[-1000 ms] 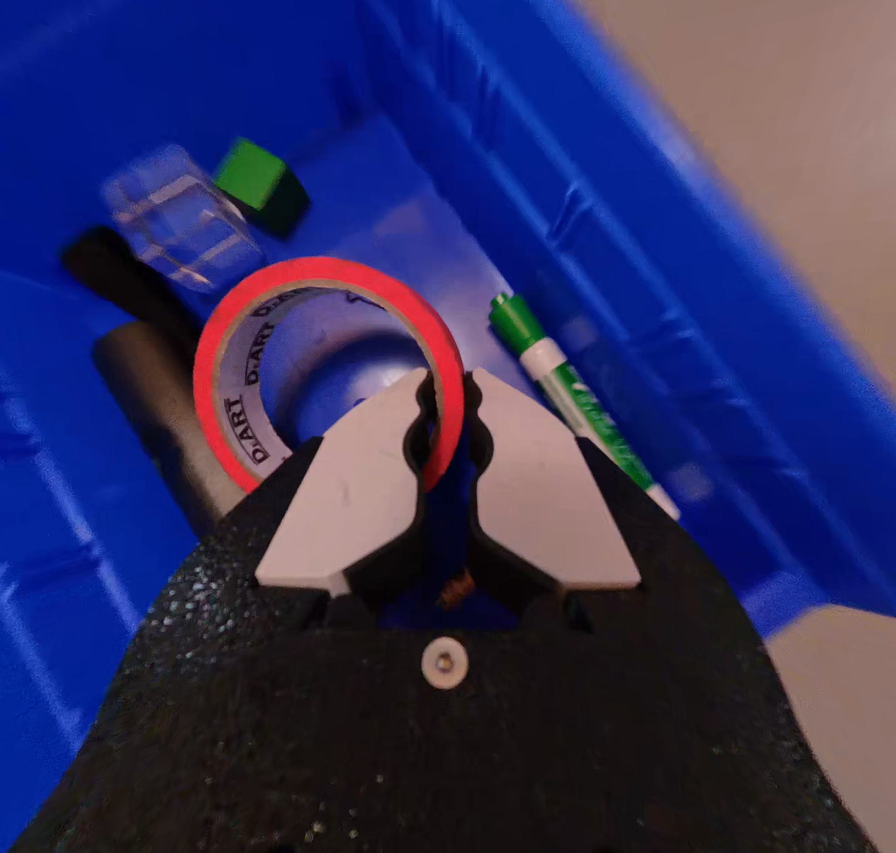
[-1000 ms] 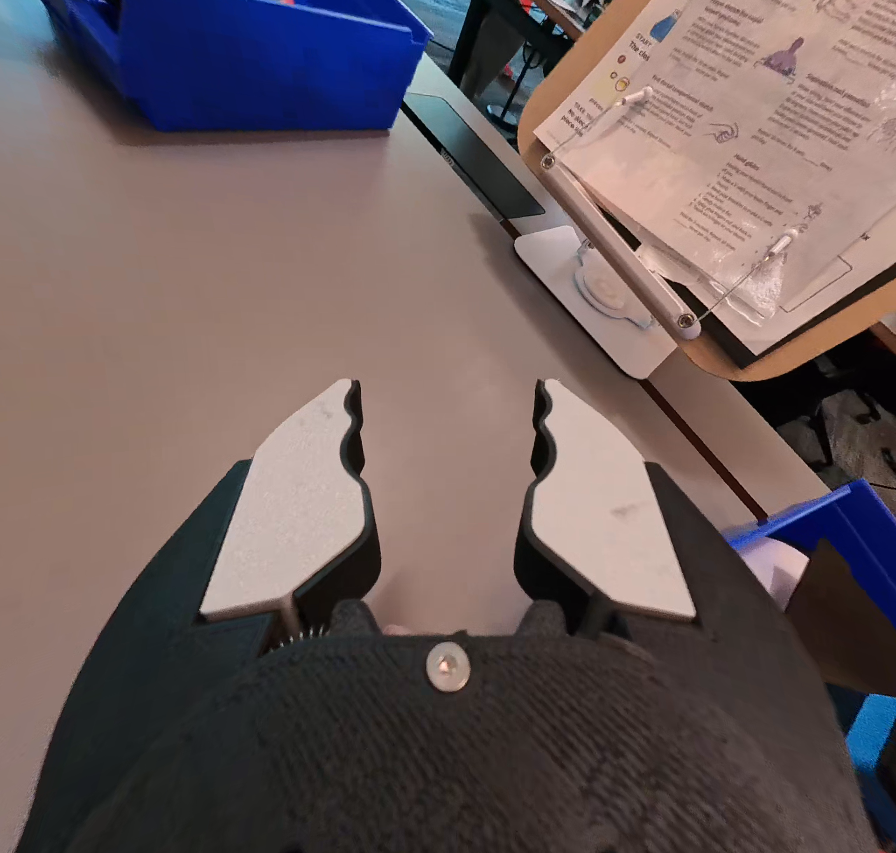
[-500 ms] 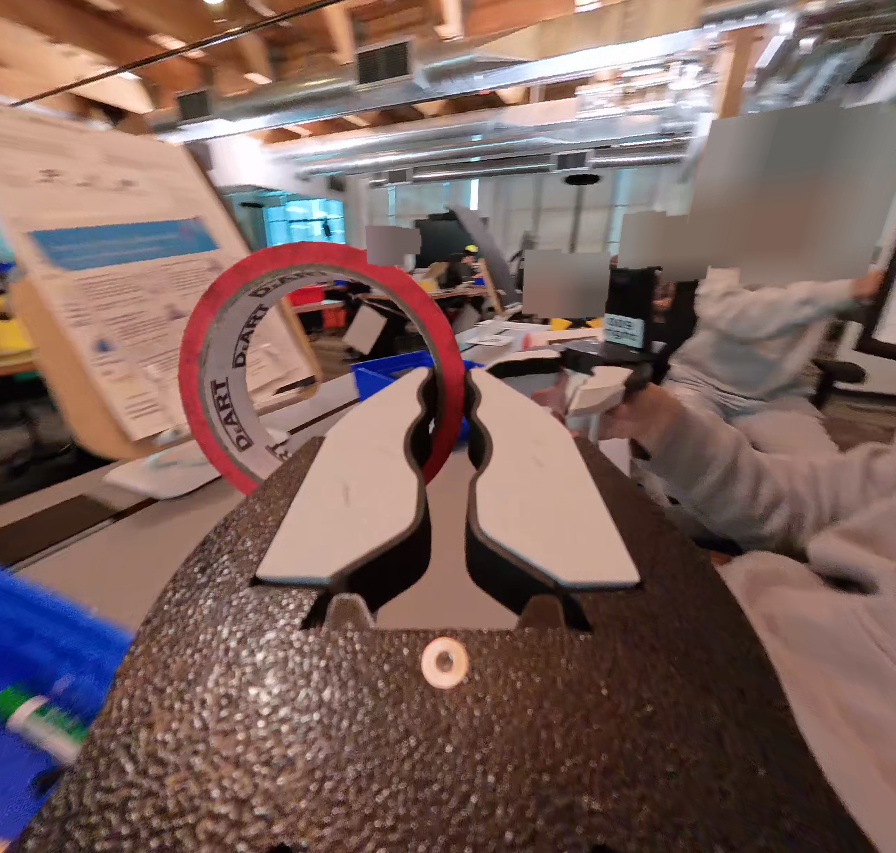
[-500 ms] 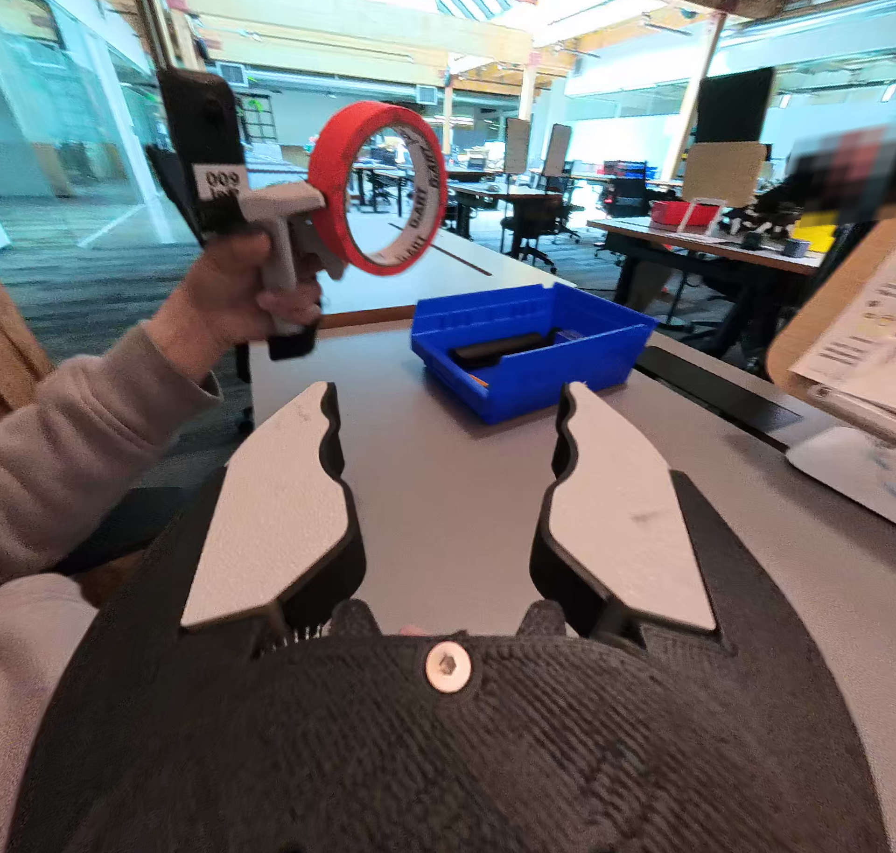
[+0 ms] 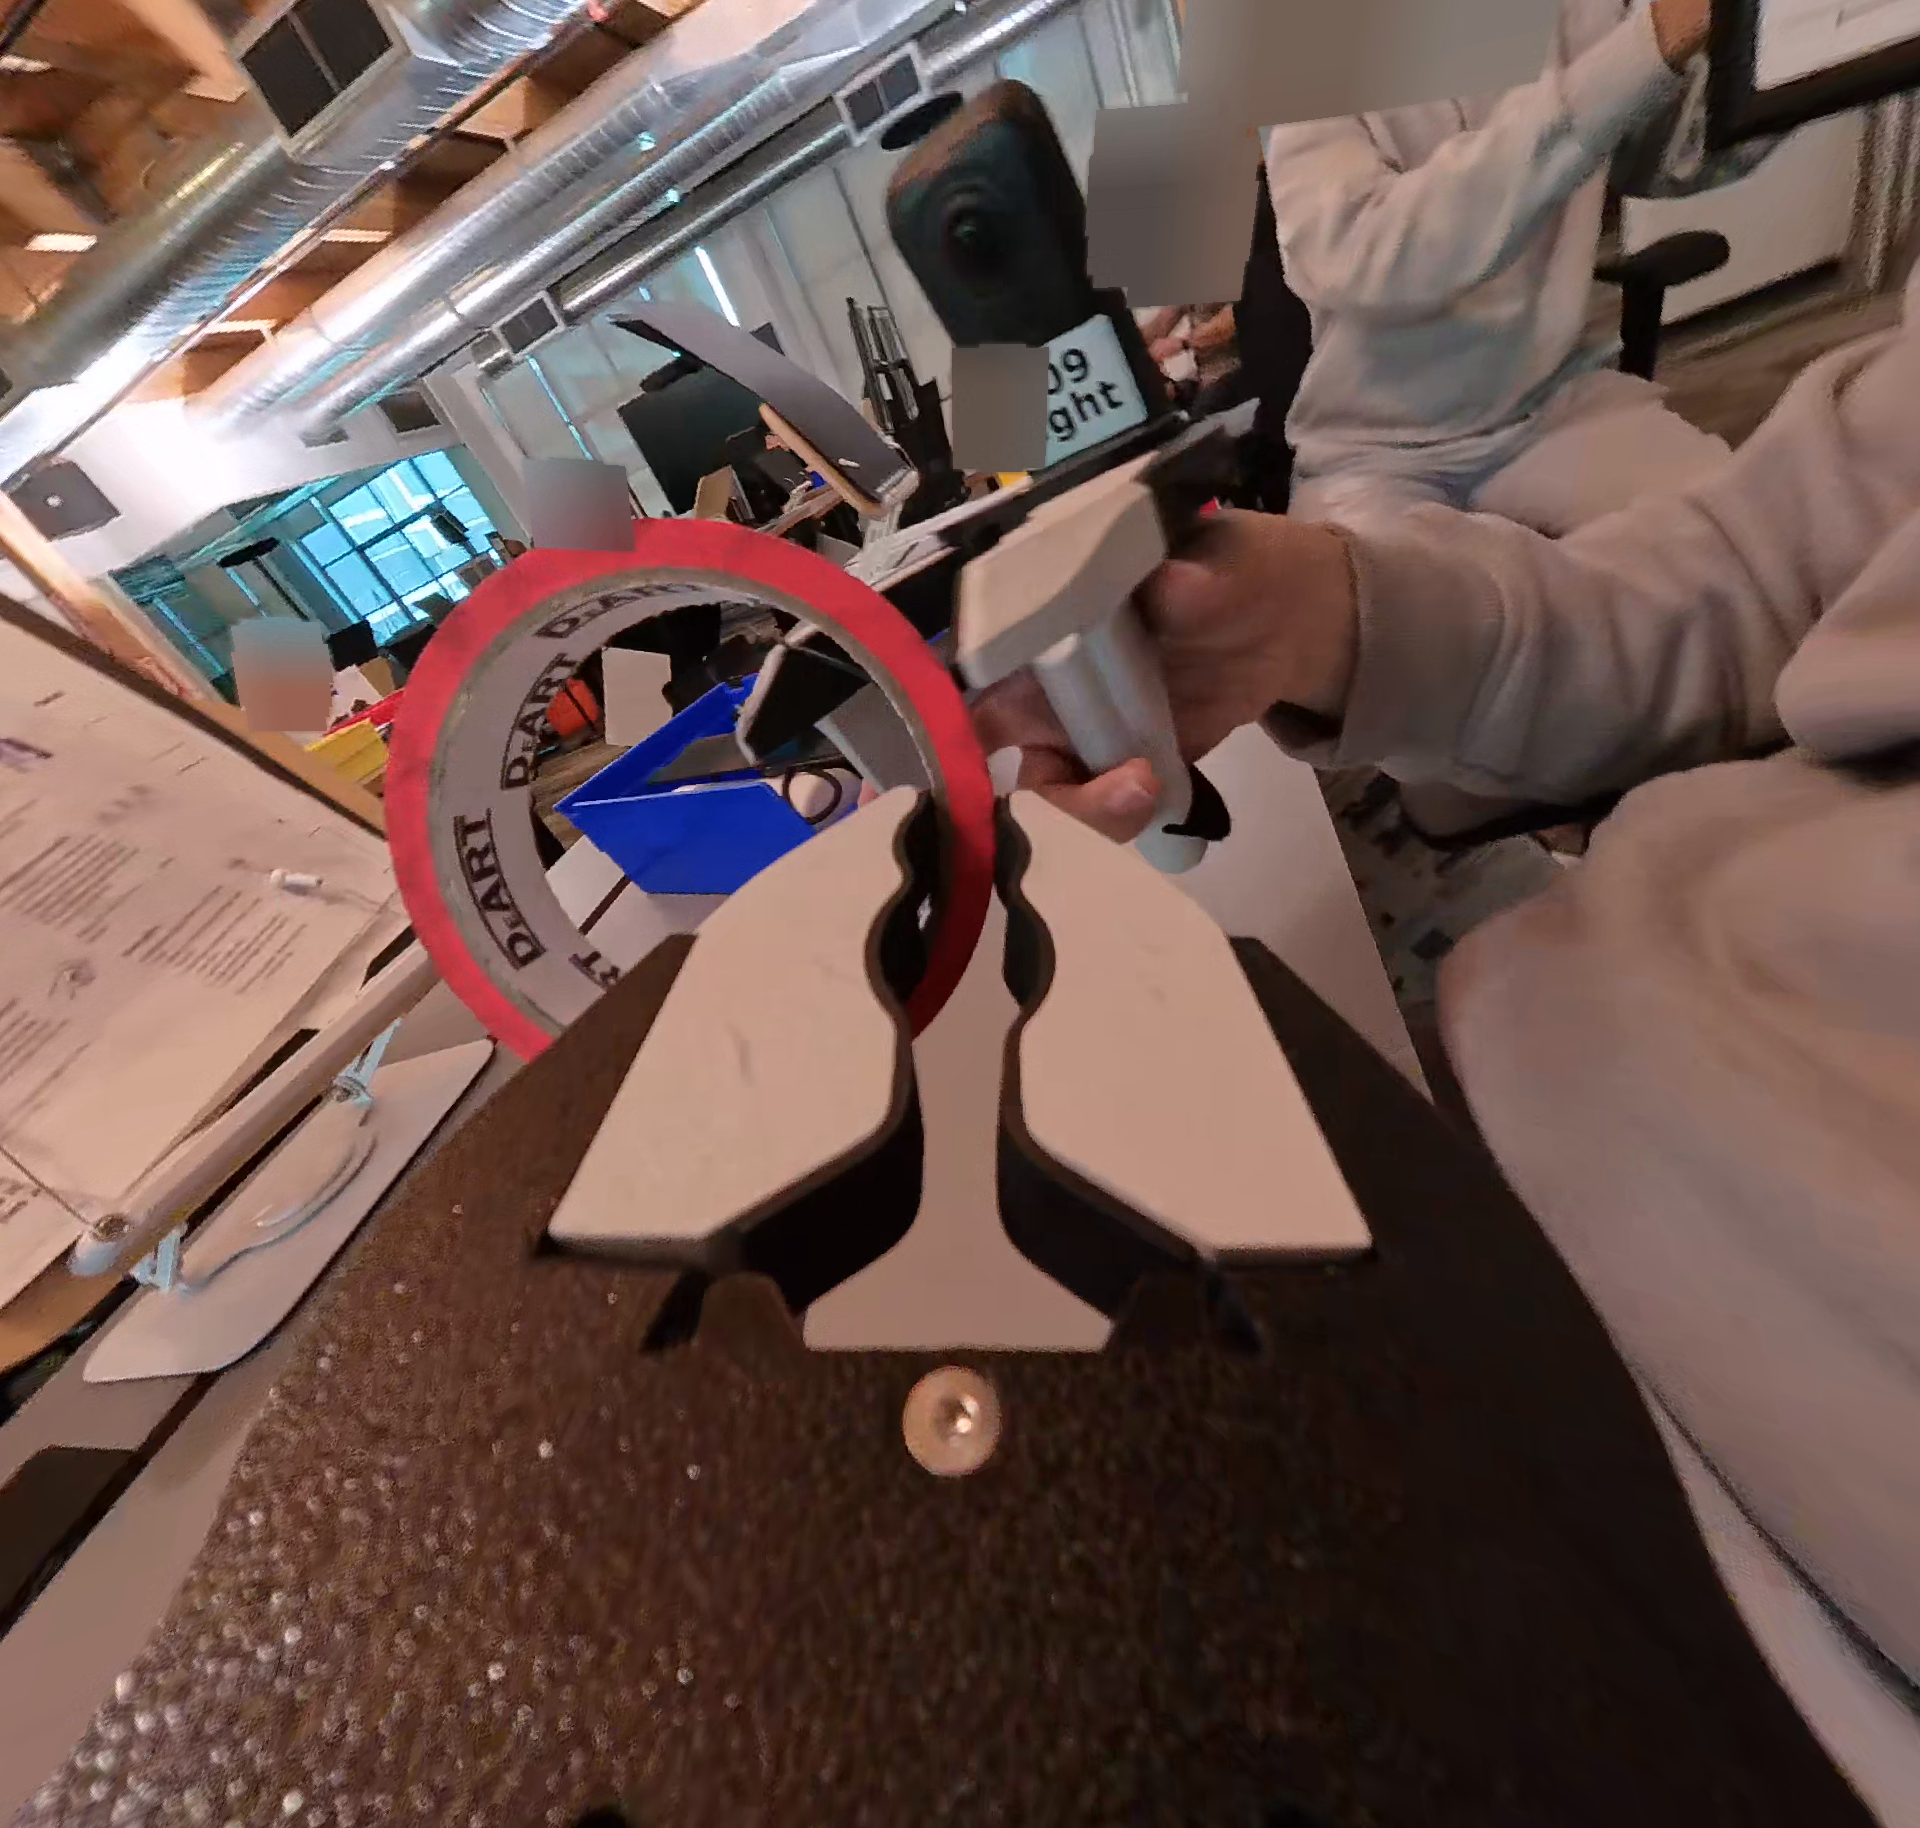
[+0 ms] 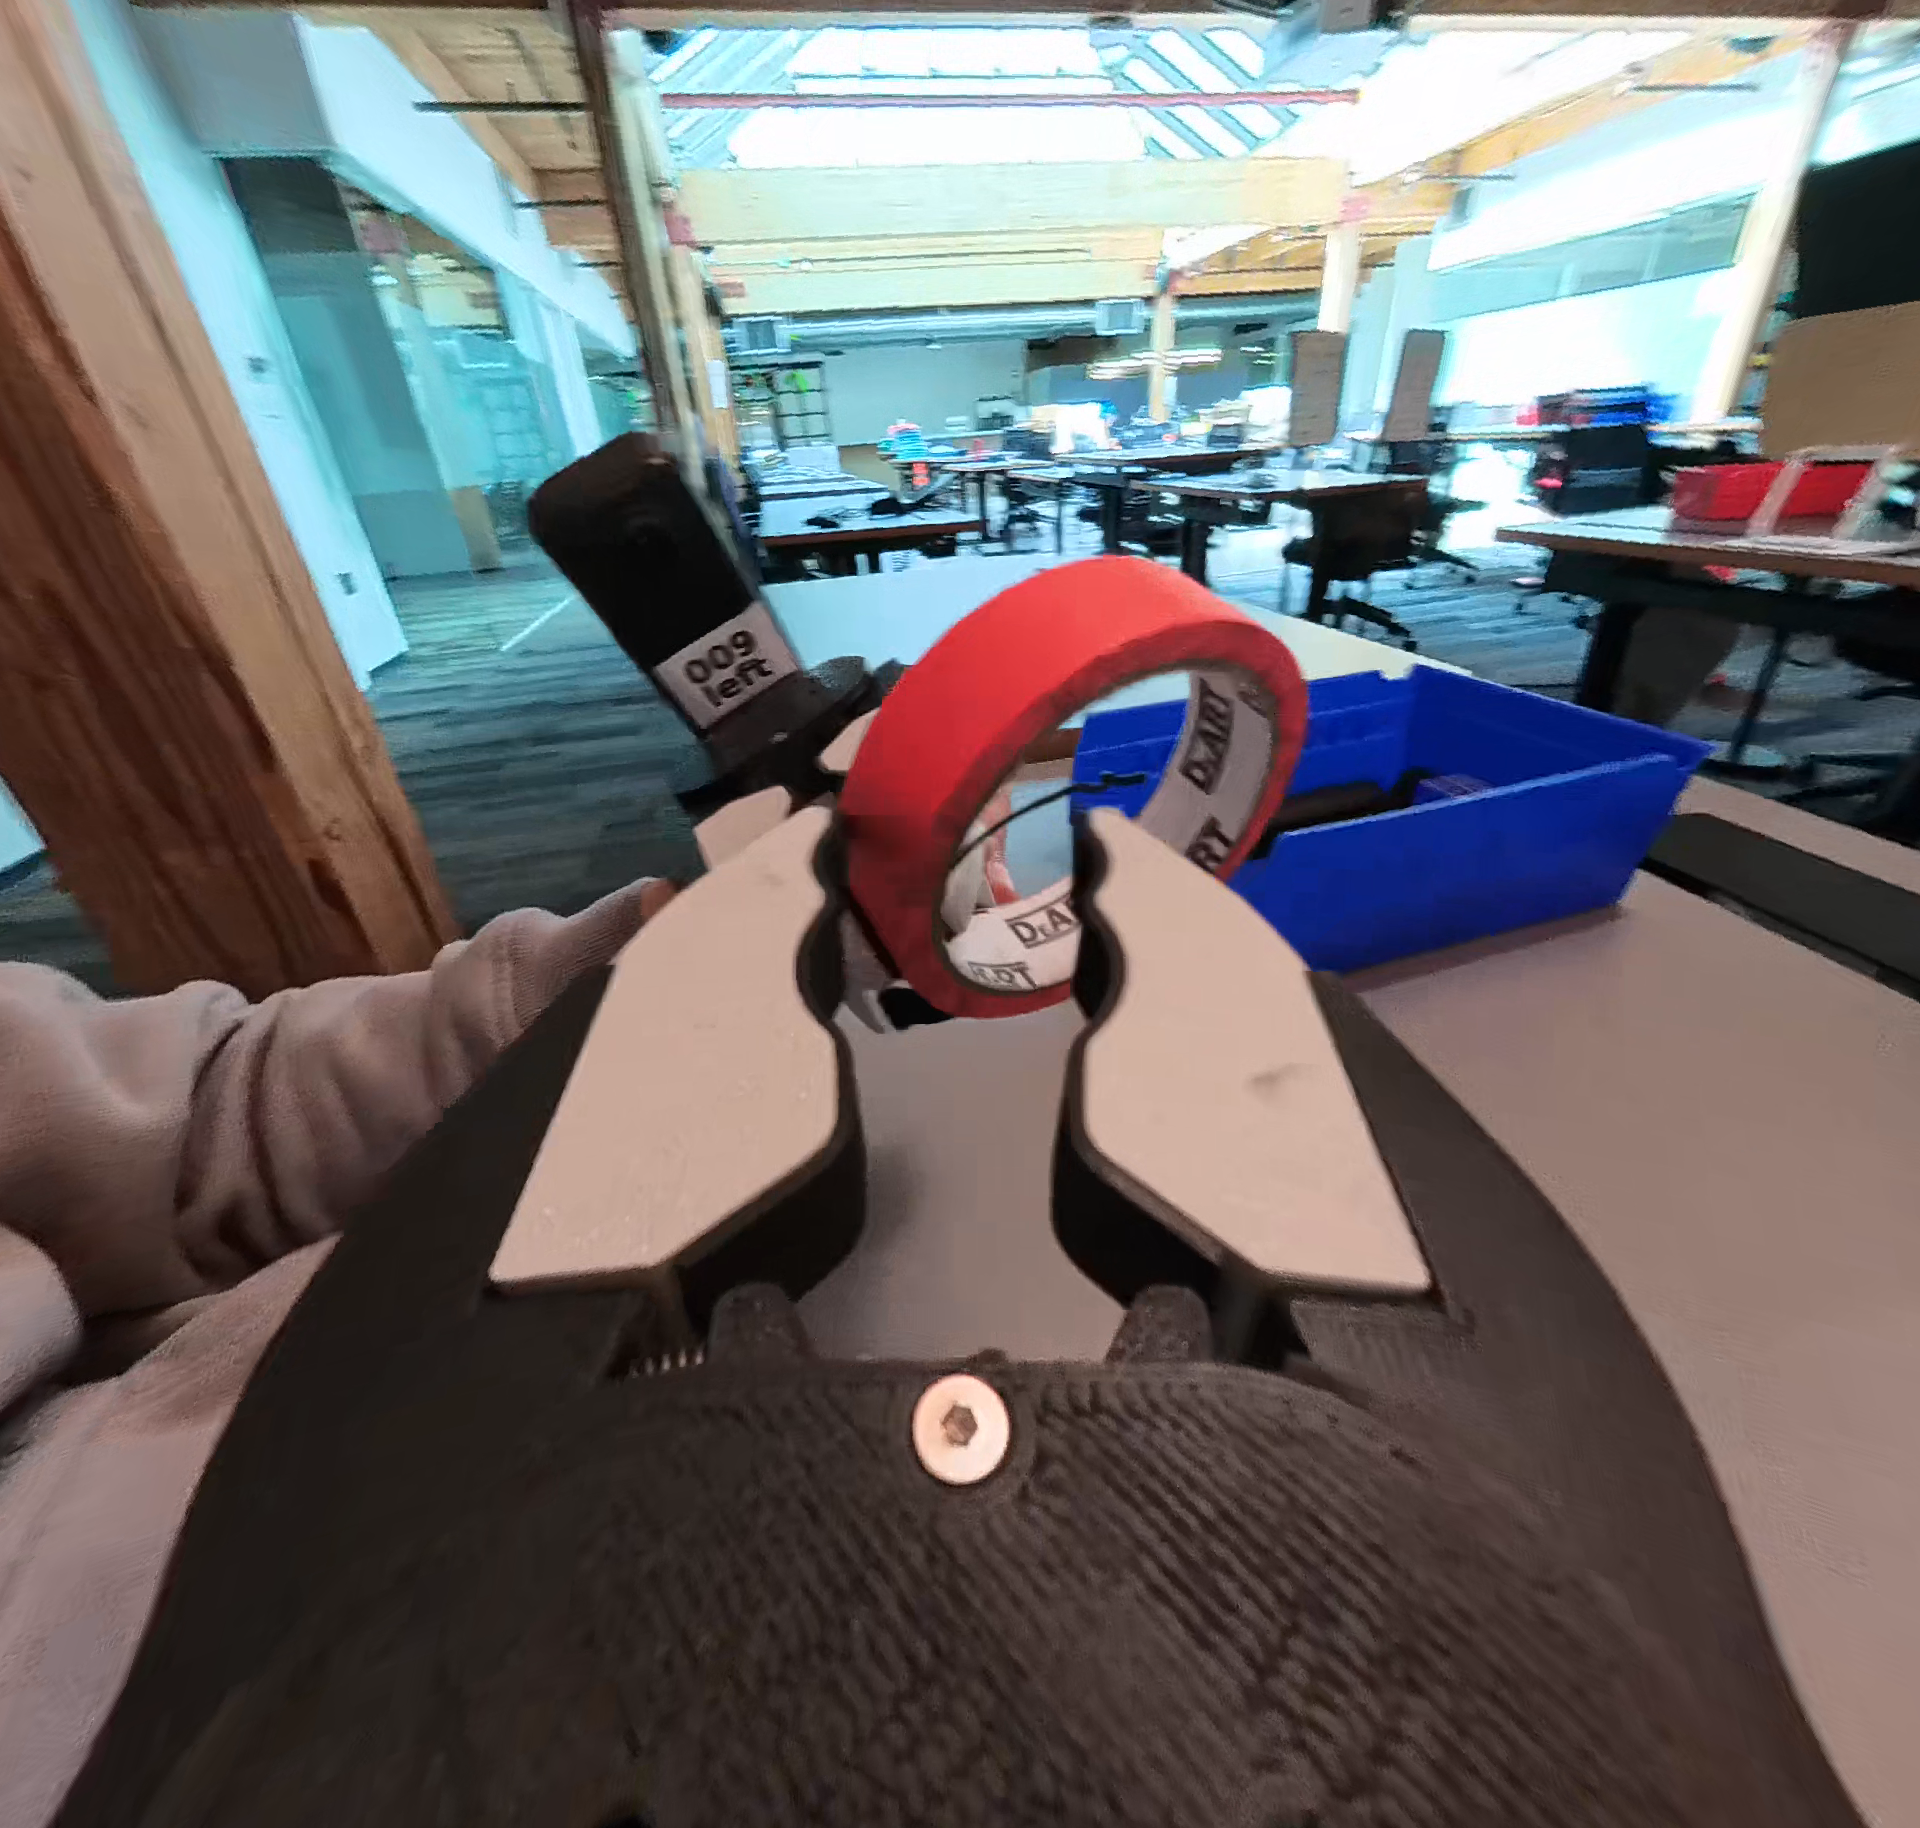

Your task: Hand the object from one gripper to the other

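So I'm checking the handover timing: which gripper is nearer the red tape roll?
Left. The left gripper is shut on the red tape roll, pinching its band. The right gripper is open, fingers straddling the roll's near edge, not yet clamped.

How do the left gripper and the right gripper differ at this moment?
The left gripper is shut on the red tape roll, pinching its wall; the right gripper is open, with its fingers on either side of the roll's wall but not yet clamped. In the left wrist view one right finger reaches through the roll's hole. Both have pale finger pads on a black body, and both are held above the table.
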A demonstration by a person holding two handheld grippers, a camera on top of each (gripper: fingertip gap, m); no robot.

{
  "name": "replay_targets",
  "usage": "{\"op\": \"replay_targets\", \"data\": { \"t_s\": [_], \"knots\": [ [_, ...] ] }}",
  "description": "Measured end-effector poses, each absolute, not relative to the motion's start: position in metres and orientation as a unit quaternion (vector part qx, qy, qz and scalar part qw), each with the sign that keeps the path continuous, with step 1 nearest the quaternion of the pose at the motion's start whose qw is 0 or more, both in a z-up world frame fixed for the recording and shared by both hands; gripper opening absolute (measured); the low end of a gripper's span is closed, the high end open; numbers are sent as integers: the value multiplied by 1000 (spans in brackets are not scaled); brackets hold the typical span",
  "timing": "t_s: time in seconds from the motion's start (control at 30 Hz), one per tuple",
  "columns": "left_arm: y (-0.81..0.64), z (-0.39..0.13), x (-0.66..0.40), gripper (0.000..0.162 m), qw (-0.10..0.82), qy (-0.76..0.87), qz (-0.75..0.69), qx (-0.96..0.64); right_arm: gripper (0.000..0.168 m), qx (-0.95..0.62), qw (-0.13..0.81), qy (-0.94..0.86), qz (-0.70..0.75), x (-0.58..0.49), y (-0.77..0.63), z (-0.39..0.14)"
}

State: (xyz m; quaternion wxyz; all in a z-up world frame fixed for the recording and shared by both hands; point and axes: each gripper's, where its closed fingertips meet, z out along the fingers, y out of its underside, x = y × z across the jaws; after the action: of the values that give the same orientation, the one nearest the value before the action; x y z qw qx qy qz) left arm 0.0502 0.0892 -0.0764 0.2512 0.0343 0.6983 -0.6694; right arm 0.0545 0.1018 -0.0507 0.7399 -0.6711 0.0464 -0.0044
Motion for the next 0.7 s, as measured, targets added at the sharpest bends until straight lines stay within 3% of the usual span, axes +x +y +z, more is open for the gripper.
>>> {"op": "replay_targets", "data": {
  "t_s": [0.07, 0.37, 0.53, 0.63, 0.7],
  "knots": [
    [88, -77, 49, 10, 256, 698, -668, 41, 25, -666, 746, 11, -3, 45, 102, -49],
    [94, -90, 60, 12, 276, 706, -651, 42, 16, -694, 709, -66, -105, 44, 112, -63],
    [97, -90, 70, 10, 333, 716, -612, 24, 21, -695, 707, -35, -125, 58, 108, -66],
    [121, -68, 87, 10, 356, 685, -633, -61, 40, -714, 684, -26, -145, 70, 104, -74],
    [159, -61, 110, 10, 373, 671, -621, -157, 42, -728, 660, -19, -182, 83, 97, -79]
  ]
}}
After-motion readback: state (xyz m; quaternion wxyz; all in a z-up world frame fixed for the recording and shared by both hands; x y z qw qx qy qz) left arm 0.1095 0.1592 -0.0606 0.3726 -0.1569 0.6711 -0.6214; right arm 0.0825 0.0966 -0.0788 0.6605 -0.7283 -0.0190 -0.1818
